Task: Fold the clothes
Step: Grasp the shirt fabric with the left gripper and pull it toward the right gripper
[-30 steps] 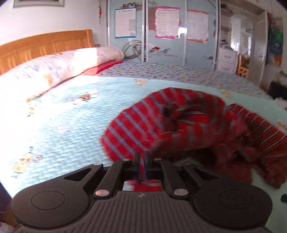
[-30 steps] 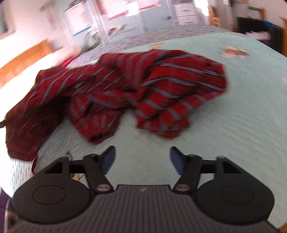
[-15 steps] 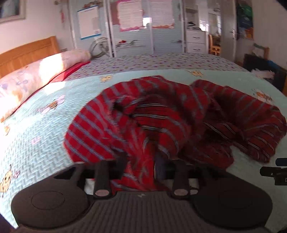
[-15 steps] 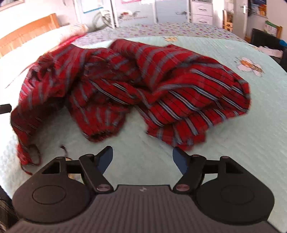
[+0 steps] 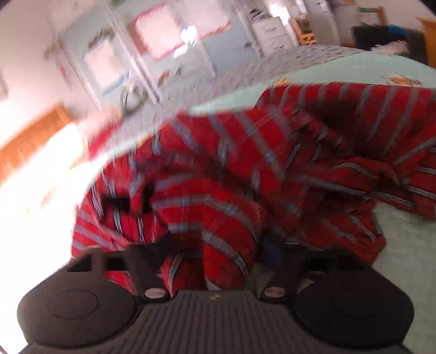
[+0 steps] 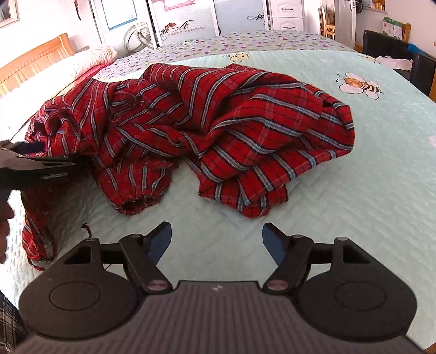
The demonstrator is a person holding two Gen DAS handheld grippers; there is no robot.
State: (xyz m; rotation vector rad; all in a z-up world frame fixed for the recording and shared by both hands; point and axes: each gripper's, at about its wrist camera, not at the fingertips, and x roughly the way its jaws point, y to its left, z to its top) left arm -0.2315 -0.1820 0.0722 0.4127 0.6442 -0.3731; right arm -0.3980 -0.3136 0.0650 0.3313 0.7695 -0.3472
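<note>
A red plaid garment (image 6: 207, 122) with blue-grey stripes lies crumpled on the pale green quilted bedspread (image 6: 354, 204). In the blurred left wrist view the garment (image 5: 245, 168) fills the middle. My left gripper (image 5: 215, 245) has its jaws wide apart around a bunched fold of the cloth and they are closing; the pads do not visibly press on it. In the right wrist view the left gripper (image 6: 41, 163) reaches into the garment's left end. My right gripper (image 6: 217, 239) stands open over bare bedspread, just short of the garment's front hem, with nothing between its fingers.
A wooden headboard (image 6: 35, 62) and a long pillow (image 6: 90, 60) lie at the back left. Wardrobe doors with posters (image 6: 185, 19) stand behind the bed. A dark chair (image 6: 392, 49) stands at the right. A bee print (image 6: 359, 84) marks the bedspread to the right of the garment.
The left gripper, shut on a cloth edge a second ago, has opened, rolled and pushed down into the garment's left end. The right gripper has stayed open and nearly still.
</note>
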